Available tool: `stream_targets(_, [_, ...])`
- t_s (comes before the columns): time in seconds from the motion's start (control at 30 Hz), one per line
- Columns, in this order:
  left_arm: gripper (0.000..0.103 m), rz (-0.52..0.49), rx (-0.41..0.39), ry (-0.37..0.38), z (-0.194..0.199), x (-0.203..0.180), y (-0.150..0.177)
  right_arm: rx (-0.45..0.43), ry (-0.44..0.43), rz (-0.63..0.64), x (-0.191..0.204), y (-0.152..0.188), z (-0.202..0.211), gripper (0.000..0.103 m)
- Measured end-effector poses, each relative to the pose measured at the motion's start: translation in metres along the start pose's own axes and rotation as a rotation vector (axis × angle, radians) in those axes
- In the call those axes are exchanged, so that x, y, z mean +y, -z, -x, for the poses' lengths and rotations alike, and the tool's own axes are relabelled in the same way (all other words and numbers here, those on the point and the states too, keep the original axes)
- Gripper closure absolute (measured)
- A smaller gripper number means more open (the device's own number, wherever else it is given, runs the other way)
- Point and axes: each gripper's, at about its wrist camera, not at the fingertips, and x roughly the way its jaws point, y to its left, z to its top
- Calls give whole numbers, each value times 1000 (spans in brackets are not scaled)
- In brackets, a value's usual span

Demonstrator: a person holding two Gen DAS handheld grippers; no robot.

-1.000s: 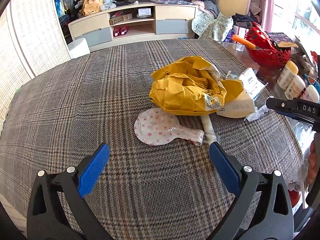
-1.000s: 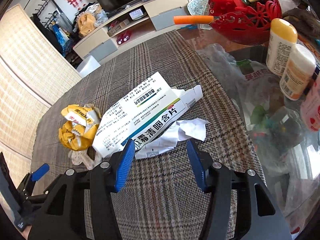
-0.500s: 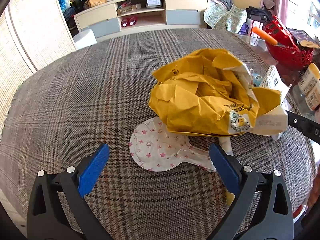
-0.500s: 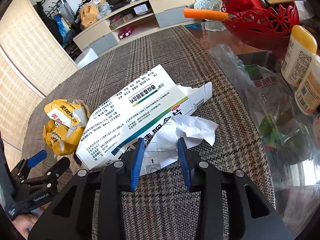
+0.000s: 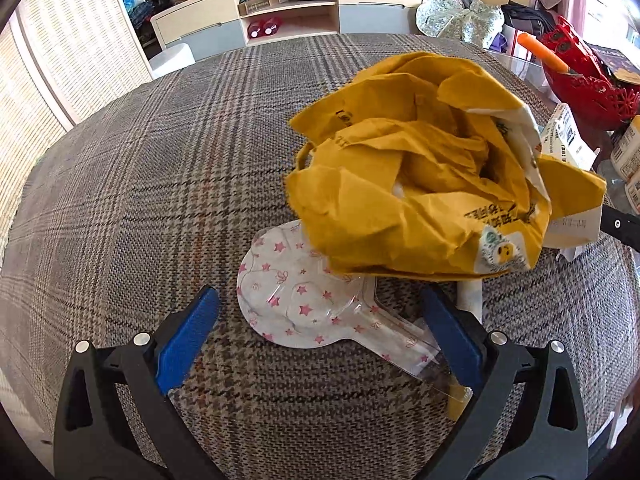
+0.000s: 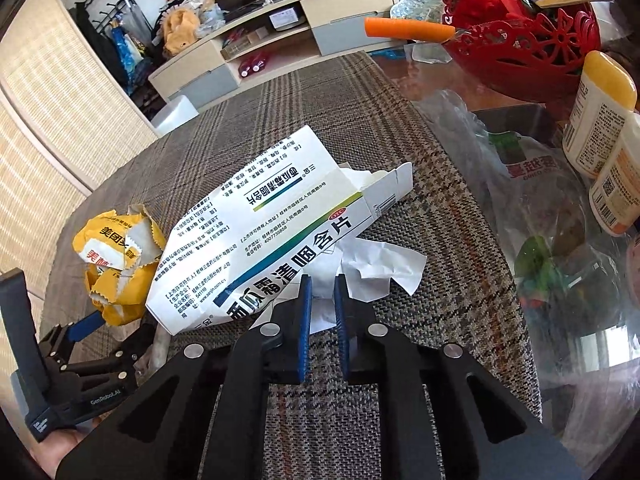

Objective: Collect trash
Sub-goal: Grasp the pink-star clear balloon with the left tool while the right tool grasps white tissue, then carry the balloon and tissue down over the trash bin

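Observation:
A crumpled yellow paper bag (image 5: 420, 184) lies on the plaid tablecloth (image 5: 160, 184), partly on top of a clear star-printed wrapper (image 5: 296, 300). My left gripper (image 5: 318, 296) is open, low over the cloth, with one finger on each side of the wrapper's narrow end. In the right wrist view a white medicine box (image 6: 280, 224) lies flattened over a crumpled white paper (image 6: 380, 268). The jaws of my right gripper (image 6: 323, 282) are closing, and the paper's near edge fills the narrow gap between the pads. The yellow bag (image 6: 116, 256) and the left gripper (image 6: 116, 328) show at the lower left.
At the right, on bare glass, stand a red basket (image 6: 520, 52) with an orange-handled tool (image 6: 408, 28), two bottles (image 6: 600, 112) and a clear plastic bag (image 6: 532, 184). A low TV cabinet (image 5: 288, 12) stands beyond the table. A woven screen (image 5: 52, 60) is at the left.
The left gripper has come forward and down, so the yellow bag and the star wrapper look larger and nearer. The right gripper's jaws have narrowed from wide apart onto the white paper.

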Motion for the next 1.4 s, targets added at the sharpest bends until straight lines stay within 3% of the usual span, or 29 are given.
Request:
stream_targets(0.17, [9,-18,6,10,2,7,5,0,-5,-31,1,-5,-1,85])
stream_targets(0.27, [17,-27,11,36,4,10,7,-2,0,-26,5,-7,-2,78])
stream_targets(0.33, [29,-35,12,62,7,9,10,2,5,-23,8,-7,-5,78])
stream_targets(0.4, [36,-46,9,71,11,7,12,7,26,-1,12,-5,-10,84])
stream_targets(0.43, [39,-50,9,72,12,7,13,4,33,9,14,-4,-10,93])
stream_targets(0.7, [43,-68,15,73,20,5,27,3,12,54,21,13,7,100])
stream_targets(0.77, [49,-85,19,71,26,3,34,-2,14,61,20,18,16,100])
stream_targets(0.8, [62,-91,15,76,29,1,37,-4,14,64,20,21,20,100])
stream_targets(0.83, [64,-99,5,55,35,1,40,-7,17,68,20,23,24,100])
stream_targets(1.4, [65,-85,-1,95,86,18,125,1,-31,152,41,104,86,101])
